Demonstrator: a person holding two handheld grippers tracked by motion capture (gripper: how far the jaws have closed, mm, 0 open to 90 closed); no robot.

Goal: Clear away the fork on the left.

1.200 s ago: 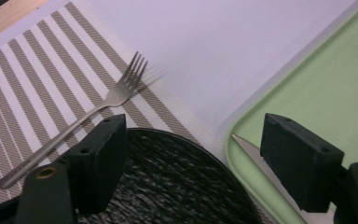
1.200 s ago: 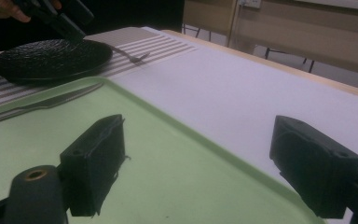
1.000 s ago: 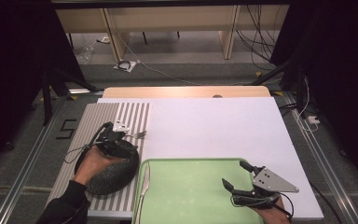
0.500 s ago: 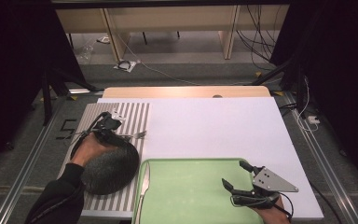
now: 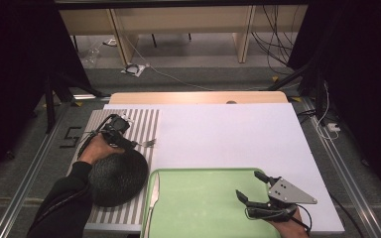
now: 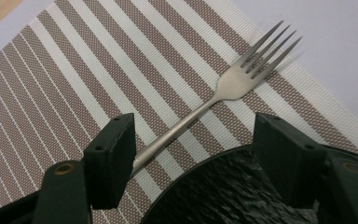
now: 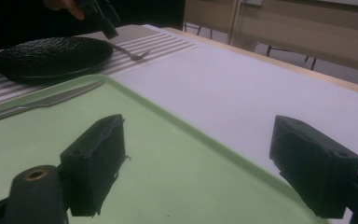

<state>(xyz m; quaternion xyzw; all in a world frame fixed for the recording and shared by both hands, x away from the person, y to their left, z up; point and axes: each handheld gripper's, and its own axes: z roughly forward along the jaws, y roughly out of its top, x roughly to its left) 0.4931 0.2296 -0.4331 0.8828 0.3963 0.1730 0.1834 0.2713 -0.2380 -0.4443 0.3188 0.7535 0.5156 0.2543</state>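
A silver fork [image 6: 233,84] lies on the striped placemat [image 5: 139,119], just past the rim of a black plate [image 5: 116,176]. My left gripper [image 5: 128,142] hangs low over the fork's handle. Its jaws have just been closing a little but stand open [image 6: 193,140], with the handle end between them beside the left pad and not pinched. My right gripper [image 5: 248,184] rests open over the green tray [image 5: 203,208], nothing between its jaws [image 7: 196,158]. From the right gripper view, the plate [image 7: 51,56], fork [image 7: 135,53] and left gripper [image 7: 100,18] are farther off.
A table knife [image 5: 151,203] lies along the tray's left edge, also seen as the knife [image 7: 42,102] in the right gripper view. A white sheet [image 5: 228,134] covers the middle and right of the table. A wooden strip [image 5: 198,97] runs along the far edge.
My left hand has moved from above the plate toward the far side of the placemat and sunk toward the fork's handle. The fork and the right gripper have stayed put.
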